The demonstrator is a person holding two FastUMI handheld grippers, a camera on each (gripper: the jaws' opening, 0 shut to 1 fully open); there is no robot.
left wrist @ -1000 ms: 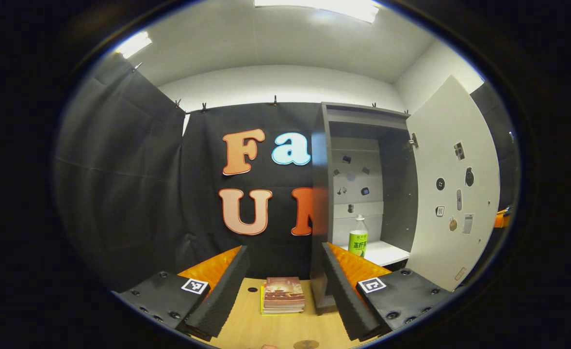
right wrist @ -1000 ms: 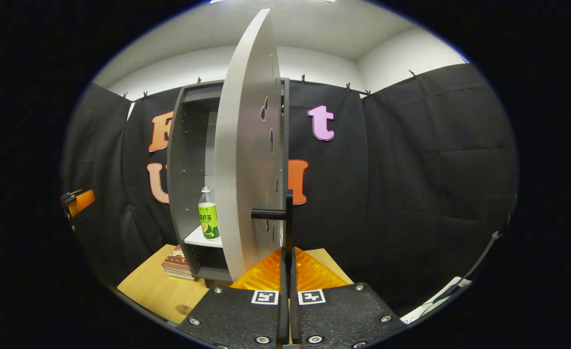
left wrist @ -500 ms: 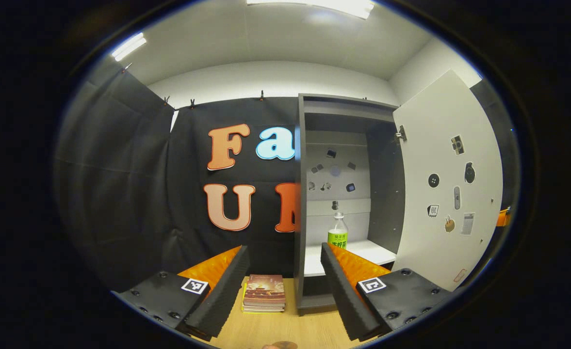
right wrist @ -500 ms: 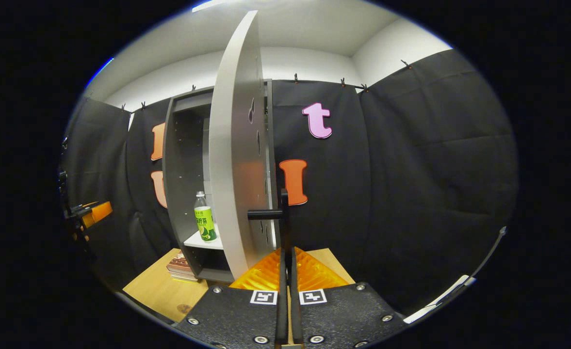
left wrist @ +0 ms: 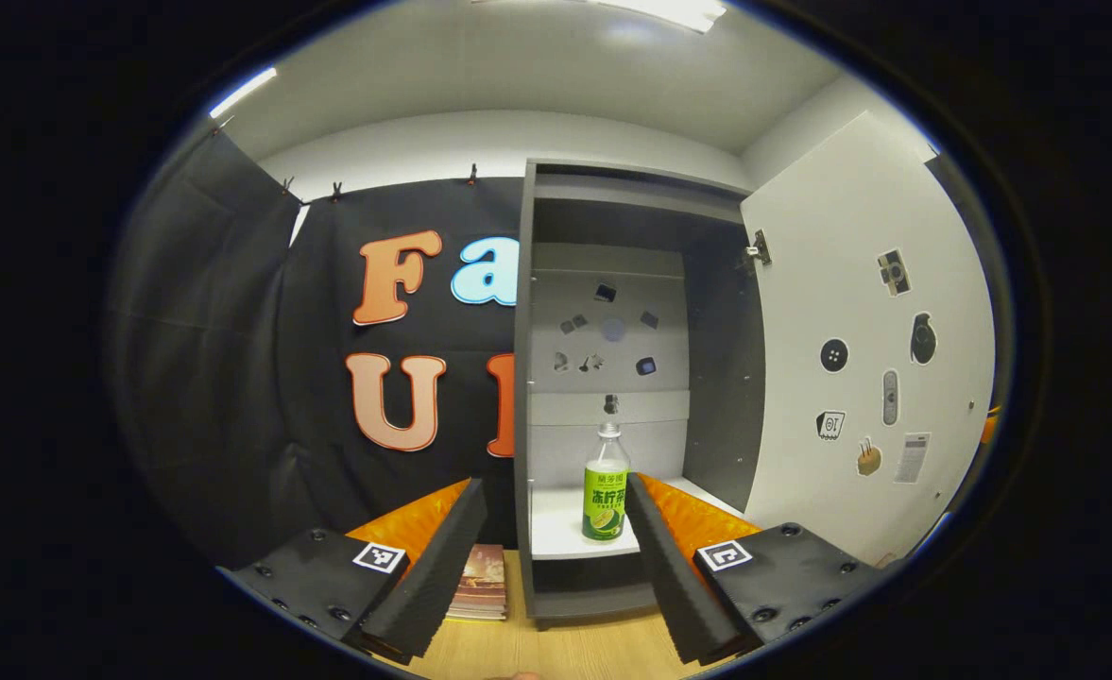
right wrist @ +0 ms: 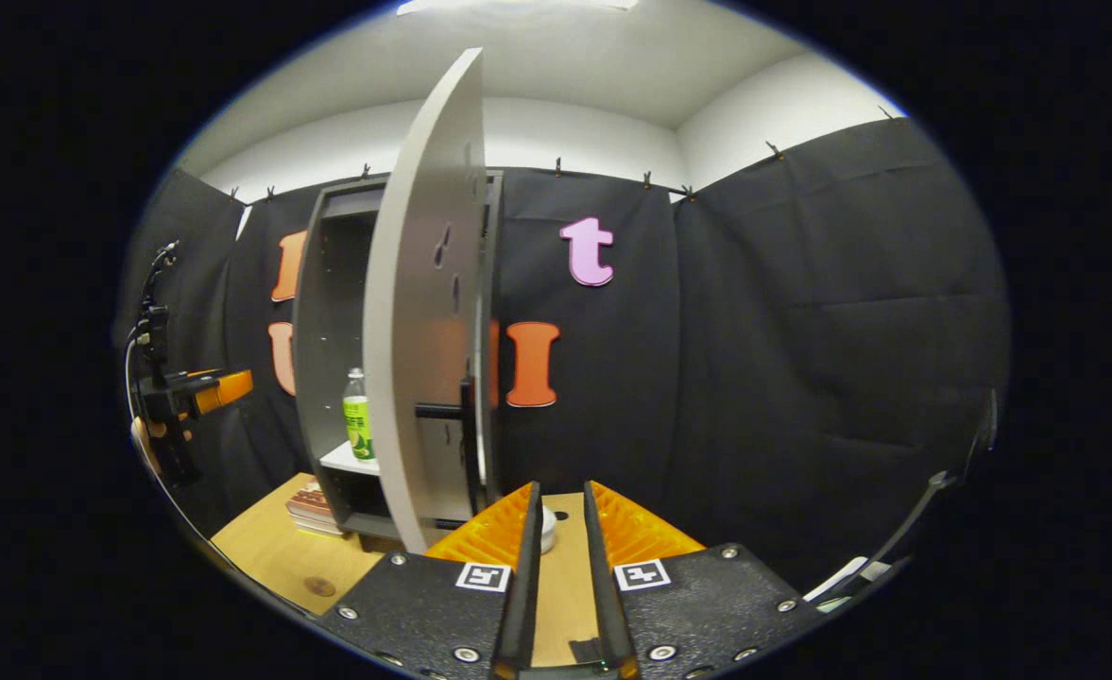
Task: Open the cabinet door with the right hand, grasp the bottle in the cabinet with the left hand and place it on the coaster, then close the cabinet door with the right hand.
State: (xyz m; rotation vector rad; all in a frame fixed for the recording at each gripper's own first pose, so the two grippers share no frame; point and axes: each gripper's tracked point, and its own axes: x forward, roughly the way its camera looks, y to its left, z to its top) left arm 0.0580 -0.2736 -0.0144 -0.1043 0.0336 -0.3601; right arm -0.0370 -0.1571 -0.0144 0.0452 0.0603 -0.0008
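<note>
The grey cabinet (left wrist: 612, 236) stands with its white door (left wrist: 858, 359) swung wide to the right. A clear bottle with a green label (left wrist: 605, 486) stands upright on the white shelf inside. My left gripper (left wrist: 556, 567) is open and short of the cabinet; the bottle shows just inside its right finger. In the right gripper view the door (right wrist: 414, 331) is edge-on, with its dark handle (right wrist: 461, 425) free. My right gripper (right wrist: 563, 567) is a little open, back from the handle, holding nothing. The bottle (right wrist: 357, 416) shows left of the door. A small brown disc (right wrist: 319, 586) lies on the table.
A stack of books (left wrist: 480, 586) lies on the wooden table (left wrist: 556, 652) left of the cabinet's foot. The left gripper (right wrist: 206, 387), held by a hand, shows at far left in the right gripper view. A small white round thing (right wrist: 548, 531) sits behind my right gripper's fingers.
My right gripper let go of the door handle, parted its fingers and drew back. My left gripper swung right until it faces the cabinet's opening and the bottle.
</note>
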